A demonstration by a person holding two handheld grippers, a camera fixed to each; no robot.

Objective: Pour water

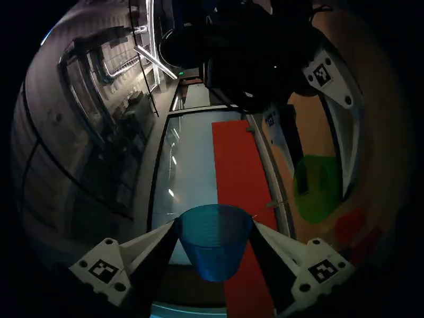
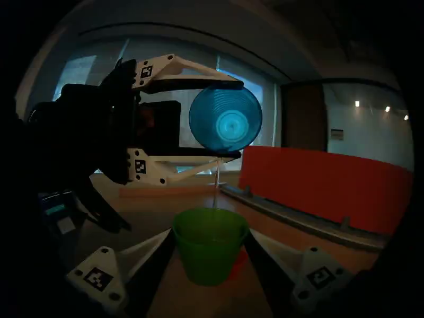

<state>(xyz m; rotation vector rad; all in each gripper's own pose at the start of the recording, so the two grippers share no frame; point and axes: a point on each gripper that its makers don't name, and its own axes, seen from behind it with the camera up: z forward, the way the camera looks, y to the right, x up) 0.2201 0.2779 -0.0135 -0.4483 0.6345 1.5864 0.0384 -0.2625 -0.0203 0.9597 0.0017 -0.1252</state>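
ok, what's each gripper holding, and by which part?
Left gripper: blue cup, fingers pressing opposite sides of its wall just below the rim. Right gripper: green cup, gripped the same way, upright.

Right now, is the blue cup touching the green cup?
Apart. The right gripper view shows the blue cup tipped above the green cup, with clear space between them.

Translucent blue plastic cup [image 1: 214, 241], finely ribbed, and translucent green plastic cup [image 2: 210, 244], with a smooth, wood-toned tabletop [image 2: 159, 217] showing a dull sheen.
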